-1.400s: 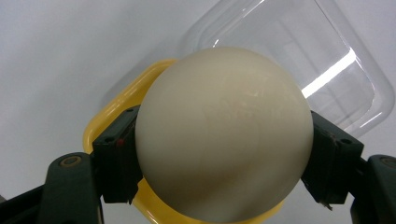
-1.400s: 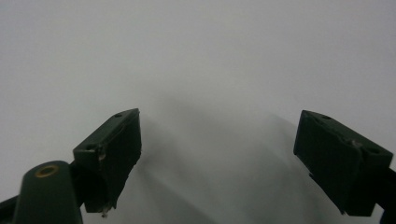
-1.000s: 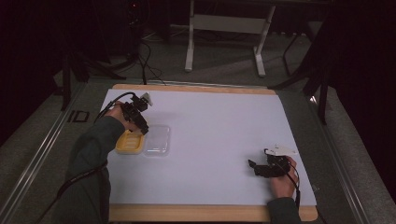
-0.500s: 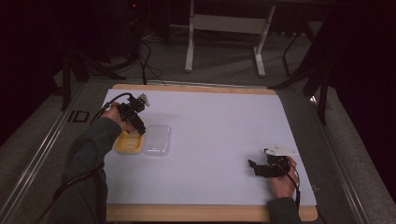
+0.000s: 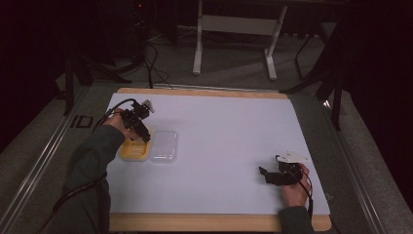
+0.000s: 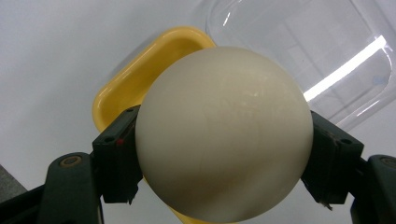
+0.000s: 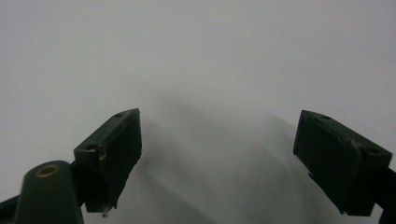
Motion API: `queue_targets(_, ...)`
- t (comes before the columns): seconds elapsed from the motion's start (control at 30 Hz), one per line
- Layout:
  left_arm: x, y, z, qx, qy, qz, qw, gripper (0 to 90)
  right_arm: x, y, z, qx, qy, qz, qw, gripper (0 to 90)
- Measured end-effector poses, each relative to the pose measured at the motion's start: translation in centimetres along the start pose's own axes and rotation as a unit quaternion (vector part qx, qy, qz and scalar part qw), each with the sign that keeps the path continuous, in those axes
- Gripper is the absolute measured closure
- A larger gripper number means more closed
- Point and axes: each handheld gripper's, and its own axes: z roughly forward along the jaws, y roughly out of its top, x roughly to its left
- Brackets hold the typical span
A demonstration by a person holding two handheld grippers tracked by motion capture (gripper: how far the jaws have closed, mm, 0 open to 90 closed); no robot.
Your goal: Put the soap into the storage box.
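Left gripper (image 5: 145, 138) clamped on cream ball (image 6: 224, 133), above yellow tray (image 6: 140, 79) beside clear lid (image 6: 299, 46). Right gripper (image 5: 263, 174) parted, empty, low over white table (image 5: 234, 141).

Dim lab — white-topped table (image 5: 229, 146), cables (image 5: 151, 53)

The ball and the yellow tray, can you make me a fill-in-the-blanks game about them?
1. The left gripper is squeezing a cream-white ____ between its two black jaws.
2. The small tray under the left gripper is coloured ____.
3. The see-through lid lies right beside the tray on the ____ table mat.
4. The right gripper has its jaws wide ____, with nothing between them.

Missing words: ball; yellow; white; open
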Motion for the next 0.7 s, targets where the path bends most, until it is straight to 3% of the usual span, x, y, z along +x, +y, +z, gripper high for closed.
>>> queue_targets(0.7,0.7,-1.1,1.3,0.009,0.000,-0.004,0.9999,25.5,0.0,0.0,0.0,0.001,0.000,-0.001,1.0000,14.9)
